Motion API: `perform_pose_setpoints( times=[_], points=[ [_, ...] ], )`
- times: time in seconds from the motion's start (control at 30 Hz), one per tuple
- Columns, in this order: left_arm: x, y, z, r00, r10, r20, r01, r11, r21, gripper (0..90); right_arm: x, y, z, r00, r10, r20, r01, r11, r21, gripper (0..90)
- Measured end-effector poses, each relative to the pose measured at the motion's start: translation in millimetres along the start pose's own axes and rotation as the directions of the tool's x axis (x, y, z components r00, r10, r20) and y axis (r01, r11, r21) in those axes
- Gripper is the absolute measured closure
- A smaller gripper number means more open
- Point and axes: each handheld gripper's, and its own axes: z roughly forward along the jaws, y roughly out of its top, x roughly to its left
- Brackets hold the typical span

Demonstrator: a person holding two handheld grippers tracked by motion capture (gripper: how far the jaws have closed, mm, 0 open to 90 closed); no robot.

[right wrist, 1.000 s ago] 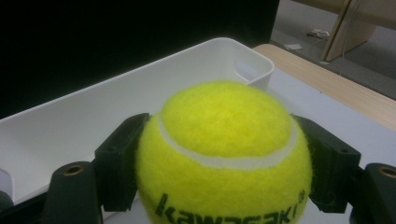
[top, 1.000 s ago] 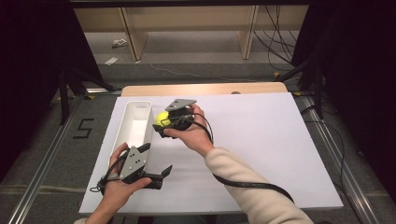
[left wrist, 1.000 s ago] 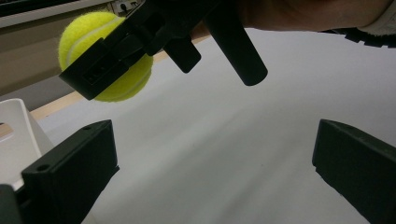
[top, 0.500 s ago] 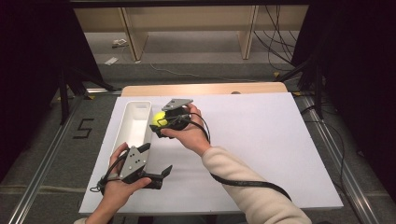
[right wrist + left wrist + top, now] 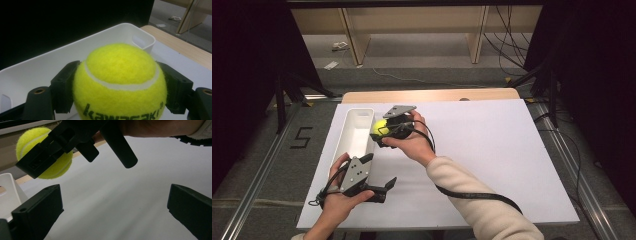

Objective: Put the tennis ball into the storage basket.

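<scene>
Tennis ball (image 5: 120,82) in right hand-held gripper (image 5: 382,131)

Left hand-held gripper (image 5: 113,212): own black jaws wide apart at bottom corners, nothing between. Above, right hand-held gripper (image 5: 53,153) clamps fuzzy yellow-green tennis ball (image 5: 56,168), upper left. White plastic tray (image 5: 8,195) corner at left edge. White worktop (image 5: 120,202) beneath.
</scene>
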Motion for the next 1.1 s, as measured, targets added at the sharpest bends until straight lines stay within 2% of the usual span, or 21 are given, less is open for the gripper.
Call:
perform_pose_setpoints(
  times=[1.1],
  points=[
    [-0.4, 0.2, 0.0, 1.0000, 0.003, 0.004, -0.003, 1.0000, 0.000, 0.0, 5.2, 11.2, 7.3, 0.9999, -0.013, -0.010, 0.013, 1.000, 0.000, 26.3]
  ],
)
